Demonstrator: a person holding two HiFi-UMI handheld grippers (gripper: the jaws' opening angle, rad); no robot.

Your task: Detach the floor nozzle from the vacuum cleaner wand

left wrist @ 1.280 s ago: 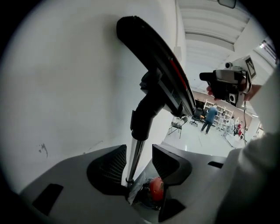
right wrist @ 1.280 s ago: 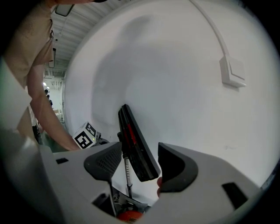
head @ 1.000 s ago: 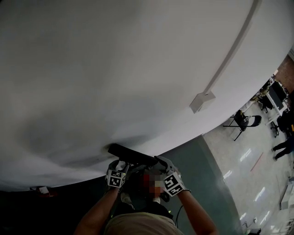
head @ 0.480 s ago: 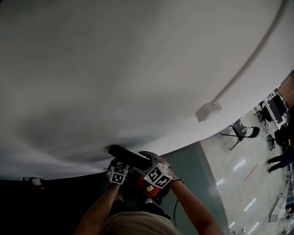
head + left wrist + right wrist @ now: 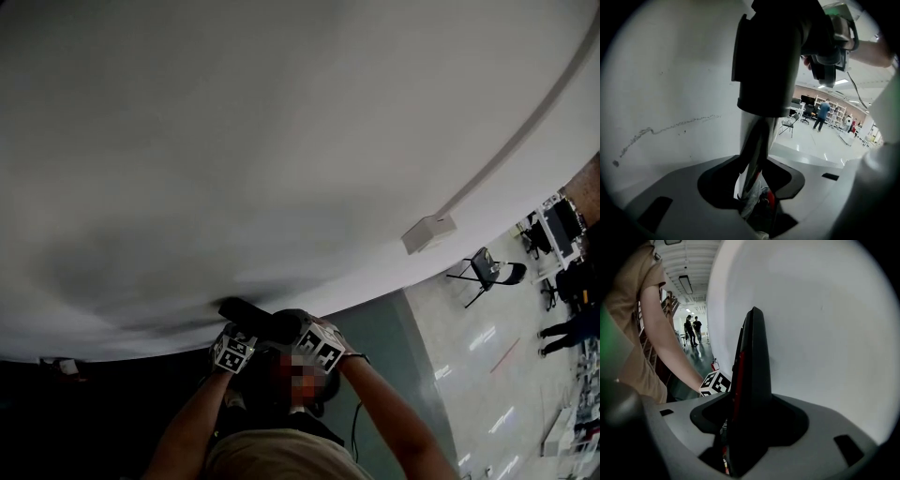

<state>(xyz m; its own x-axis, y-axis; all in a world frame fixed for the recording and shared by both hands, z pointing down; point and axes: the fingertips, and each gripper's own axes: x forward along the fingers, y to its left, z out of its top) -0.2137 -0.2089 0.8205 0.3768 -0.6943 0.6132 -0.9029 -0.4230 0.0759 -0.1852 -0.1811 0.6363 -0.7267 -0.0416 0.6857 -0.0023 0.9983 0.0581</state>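
In the head view the black floor nozzle (image 5: 251, 316) is held up against a white wall, with both grippers just under it. My left gripper (image 5: 246, 330) has the thin greyish wand (image 5: 754, 154) running down between its jaws, which are closing and look pressed on it; the nozzle's black neck (image 5: 766, 61) rises above. The jaws of my right gripper (image 5: 292, 328) are closing too. The black, red-striped nozzle body (image 5: 751, 380) stands between them, with a sliver of room at one side. The left gripper's marker cube (image 5: 715, 383) shows beside the nozzle.
The white wall (image 5: 281, 141) fills most of the view, with a small white box (image 5: 427, 232) and a conduit on it. To the right lie a glossy floor, a folding chair (image 5: 487, 267) and people (image 5: 820, 112) far off. The person's forearm (image 5: 670, 348) crosses the right gripper view.
Both grippers have sunk a little and drawn closer together under the nozzle. The right marker cube has slid left towards the left one.
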